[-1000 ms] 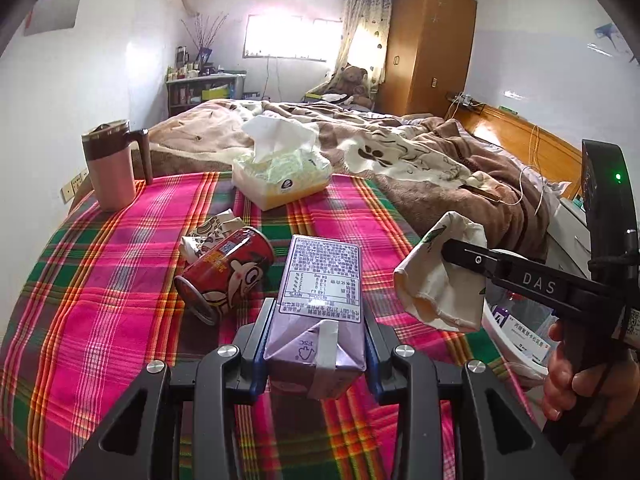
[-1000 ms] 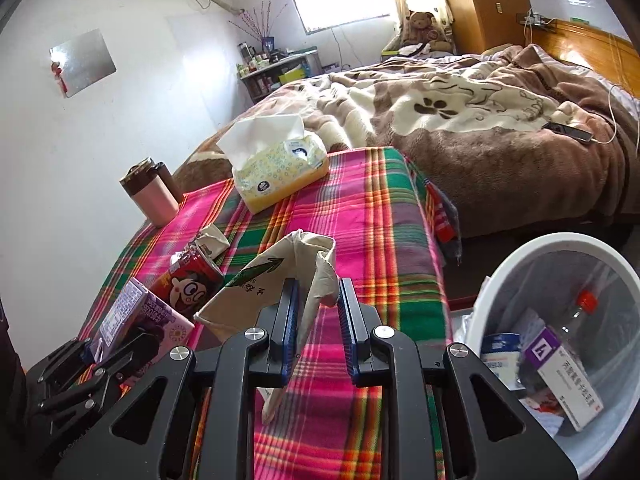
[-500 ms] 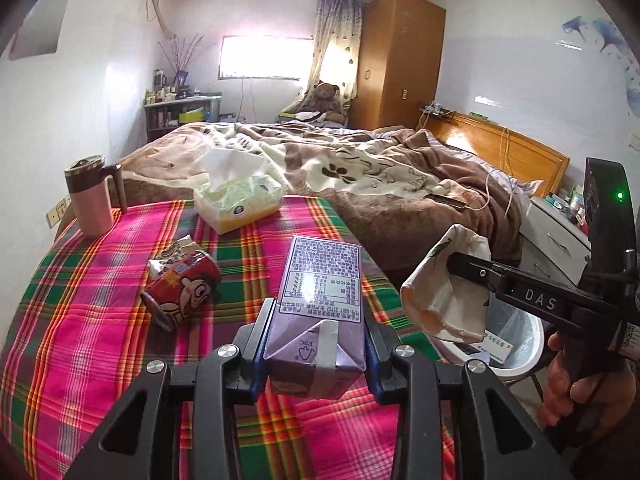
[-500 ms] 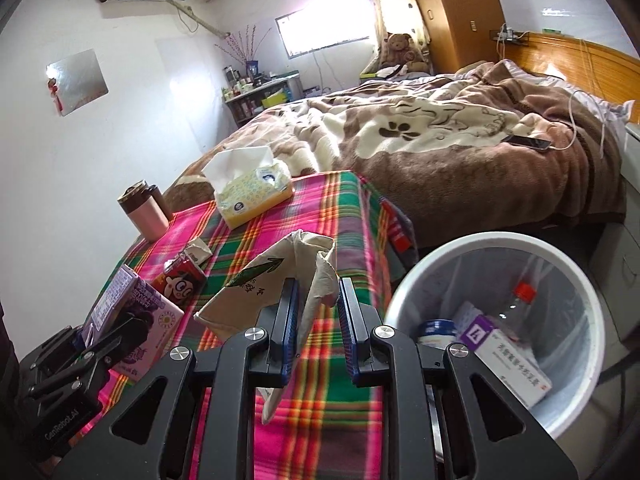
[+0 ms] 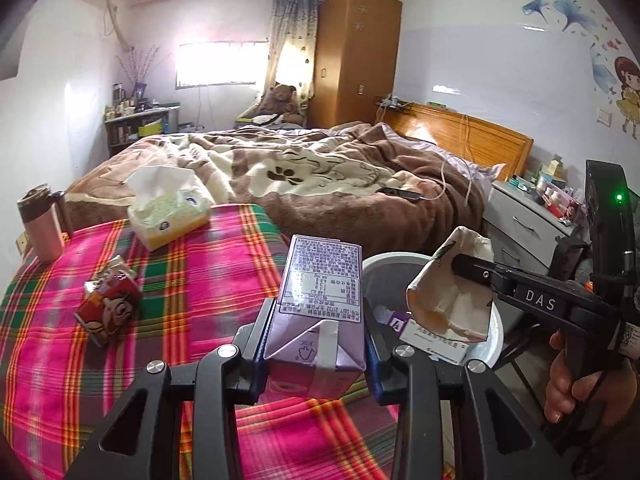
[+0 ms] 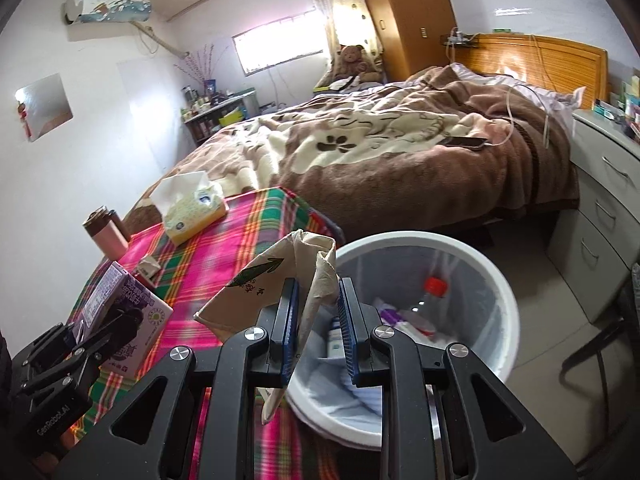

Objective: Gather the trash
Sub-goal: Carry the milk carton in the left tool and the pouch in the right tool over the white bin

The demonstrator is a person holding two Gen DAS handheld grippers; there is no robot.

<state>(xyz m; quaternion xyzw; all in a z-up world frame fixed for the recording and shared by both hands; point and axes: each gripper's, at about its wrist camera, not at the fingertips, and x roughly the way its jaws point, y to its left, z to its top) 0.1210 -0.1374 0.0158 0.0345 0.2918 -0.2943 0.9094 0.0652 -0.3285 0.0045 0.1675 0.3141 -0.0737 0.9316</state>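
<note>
we count two grippers, one purple carton [image 5: 318, 320], one crumpled paper bag [image 6: 276, 284], one white bin [image 6: 480, 264]. our left gripper [image 5: 316, 344] clamps the carton; our right gripper [image 6: 318, 320] is pinched on the bag, above the bin's near rim. a red can [image 5: 108, 312] lies on the plaid surface [image 5: 200, 272] beside a bed [image 6: 400, 148].

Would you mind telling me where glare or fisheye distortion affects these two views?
Left wrist view: the window is blown out, the edges bend, and the purple carton stays sharp. Right wrist view: the window glares too, and the bin rim bulges.
</note>
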